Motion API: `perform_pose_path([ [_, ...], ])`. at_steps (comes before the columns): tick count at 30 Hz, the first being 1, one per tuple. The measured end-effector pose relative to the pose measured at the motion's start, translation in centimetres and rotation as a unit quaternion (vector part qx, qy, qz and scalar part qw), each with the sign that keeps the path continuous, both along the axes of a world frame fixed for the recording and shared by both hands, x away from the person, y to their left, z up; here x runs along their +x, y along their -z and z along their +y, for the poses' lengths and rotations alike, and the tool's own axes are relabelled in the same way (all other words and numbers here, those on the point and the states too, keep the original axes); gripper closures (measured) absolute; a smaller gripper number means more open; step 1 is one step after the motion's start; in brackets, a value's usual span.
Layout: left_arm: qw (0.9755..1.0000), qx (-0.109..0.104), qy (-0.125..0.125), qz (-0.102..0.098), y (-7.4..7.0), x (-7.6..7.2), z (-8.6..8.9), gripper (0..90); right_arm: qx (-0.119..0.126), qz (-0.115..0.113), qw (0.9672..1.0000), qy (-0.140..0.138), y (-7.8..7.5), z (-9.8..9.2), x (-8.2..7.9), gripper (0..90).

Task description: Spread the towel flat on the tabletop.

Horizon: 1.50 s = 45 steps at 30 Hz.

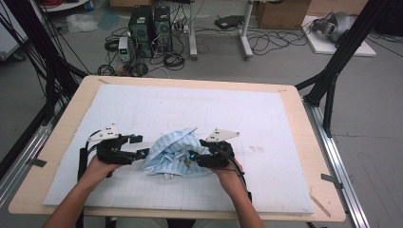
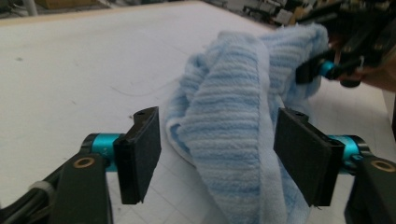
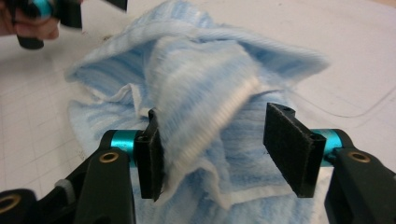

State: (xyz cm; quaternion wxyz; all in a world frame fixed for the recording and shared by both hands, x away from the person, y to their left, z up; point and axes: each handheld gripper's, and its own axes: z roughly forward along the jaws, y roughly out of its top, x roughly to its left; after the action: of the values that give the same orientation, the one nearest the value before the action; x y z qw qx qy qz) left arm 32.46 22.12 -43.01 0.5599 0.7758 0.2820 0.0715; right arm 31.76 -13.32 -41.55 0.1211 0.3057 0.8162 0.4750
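A crumpled light-blue striped towel (image 1: 173, 152) lies on the white mat (image 1: 214, 109), near the front middle. My left gripper (image 1: 139, 145) is at the towel's left edge. Its jaws stand open around a raised fold of the towel (image 2: 233, 130), with a gap at the left pad (image 2: 140, 158). My right gripper (image 1: 192, 158) is at the towel's right side. It is open too: a fold of the towel (image 3: 205, 107) lies against its left pad (image 3: 152, 154), and the right pad (image 3: 289, 149) stands apart from the cloth. Each gripper view shows the other gripper across the towel.
The mat covers a wooden table (image 1: 304, 142), with bare mat behind and beside the towel. Black frame legs (image 1: 332, 71) stand at both back corners. Computer towers (image 1: 149, 28), cables and boxes sit on the floor beyond.
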Motion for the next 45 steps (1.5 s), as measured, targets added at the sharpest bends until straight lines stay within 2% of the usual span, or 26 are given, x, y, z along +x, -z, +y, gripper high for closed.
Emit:
perform_pose_path([
  [1, 1.0, 0.0, 0.0, 0.0, 0.0, 0.0, 0.0, 30.3, 0.003, -0.001, 1.0, 0.0, -0.1, -0.2, 0.0, 40.4],
  [3, 0.9993, 0.034, 0.012, 0.007, 0.4, 0.0, -0.9, 31.1, 0.009, -0.005, 0.9999, 0.002, -0.2, -0.4, -0.1, 39.0],
  [4, 0.9986, 0.051, 0.013, 0.009, 0.6, 0.0, -1.1, 36.1, 0.013, -0.006, 0.9999, 0.002, -0.4, -0.5, -0.1, 38.7],
  [6, 0.9967, 0.079, 0.008, 0.015, 0.9, 0.1, -1.2, 60.6, 0.021, -0.01, 0.9997, 0.003, -0.7, -0.7, -0.1, 37.3],
  [8, 0.9961, 0.087, 0.001, 0.012, 1.0, 0.2, -1.0, 78.0, 0.032, -0.015, 0.9994, -0.002, -1.2, -0.8, -0.1, 36.3],
  [10, 0.9956, 0.086, -0.037, -0.003, 0.7, 0.5, -0.3, 81.9, 0.043, -0.027, 0.9987, -0.003, -1.8, -0.9, -0.1, 36.1],
  [13, 0.9942, 0.075, -0.075, -0.014, 0.4, 0.7, 0.8, 82.9, 0.058, -0.041, 0.9975, -0.003, -2.8, -1.0, 0.4, 34.7],
  [15, 0.9938, 0.063, -0.091, -0.016, 0.2, 0.8, 1.4, 83.1, 0.067, -0.05, 0.9965, -0.002, -3.6, -0.8, 1.0, 34.0],
  [19, 0.993, 0.055, -0.103, -0.015, 0.2, 1.0, 2.0, 83.0, 0.049, -0.062, 0.9968, -0.009, -4.9, 0.7, 2.9, 32.7],
  [21, 0.9927, 0.054, -0.107, -0.015, 0.2, 1.0, 2.1, 82.9, 0.021, -0.059, 0.9979, -0.015, -4.8, 1.9, 4.2, 32.1],
  [23, 0.9927, 0.055, -0.106, -0.016, 0.2, 1.0, 2.1, 82.9, -0.011, -0.036, 0.999, -0.024, -4.1, 3.0, 5.6, 30.4],
  [25, 0.9926, 0.056, -0.106, -0.016, 0.1, 1.0, 2.1, 82.8, -0.04, -0.003, 0.9986, -0.034, -2.5, 4.3, 7.0, 28.8],
  [28, 0.9923, 0.052, -0.111, -0.018, 0.1, 1.0, 2.3, 82.8, -0.06, 0.037, 0.9962, -0.052, -0.7, 5.7, 8.1, 27.7],
  [29, 0.9921, 0.053, -0.112, -0.019, 0.1, 1.0, 2.4, 82.9, -0.066, 0.045, 0.9951, -0.059, -0.3, 6.1, 8.2, 36.0],
  [31, 0.992, 0.051, -0.114, -0.018, 0.0, 1.0, 2.4, 82.8, -0.077, 0.031, 0.9932, -0.081, -0.2, 6.4, 8.3, 60.5],
  [32, 0.9919, 0.052, -0.114, -0.02, 0.0, 1.0, 2.5, 82.9, -0.075, 0.03, 0.9931, -0.085, -0.3, 6.4, 8.4, 70.9],
  [34, 0.9916, 0.051, -0.117, -0.022, 0.0, 1.0, 2.5, 82.9, -0.063, 0.03, 0.9938, -0.086, -0.5, 6.3, 8.6, 82.5],
  [39, 0.9917, 0.052, -0.115, -0.022, 0.1, 1.0, 2.5, 82.9, -0.056, 0.024, 0.9948, -0.081, -0.9, 6.0, 8.9, 84.1],
  [43, 0.9917, 0.053, -0.115, -0.023, 0.1, 1.0, 2.5, 82.0, -0.077, 0.002, 0.9942, -0.075, -1.1, 6.1, 8.6, 86.1],
  [44, 0.9914, 0.049, -0.119, -0.025, 0.0, 1.0, 2.4, 77.9, -0.081, -0.006, 0.9942, -0.07, -1.2, 6.1, 8.6, 86.4],
  [45, 0.9914, 0.049, -0.119, -0.025, 0.0, 1.0, 2.4, 66.7, -0.086, -0.013, 0.9943, -0.061, -1.2, 6.0, 8.7, 86.5],
])
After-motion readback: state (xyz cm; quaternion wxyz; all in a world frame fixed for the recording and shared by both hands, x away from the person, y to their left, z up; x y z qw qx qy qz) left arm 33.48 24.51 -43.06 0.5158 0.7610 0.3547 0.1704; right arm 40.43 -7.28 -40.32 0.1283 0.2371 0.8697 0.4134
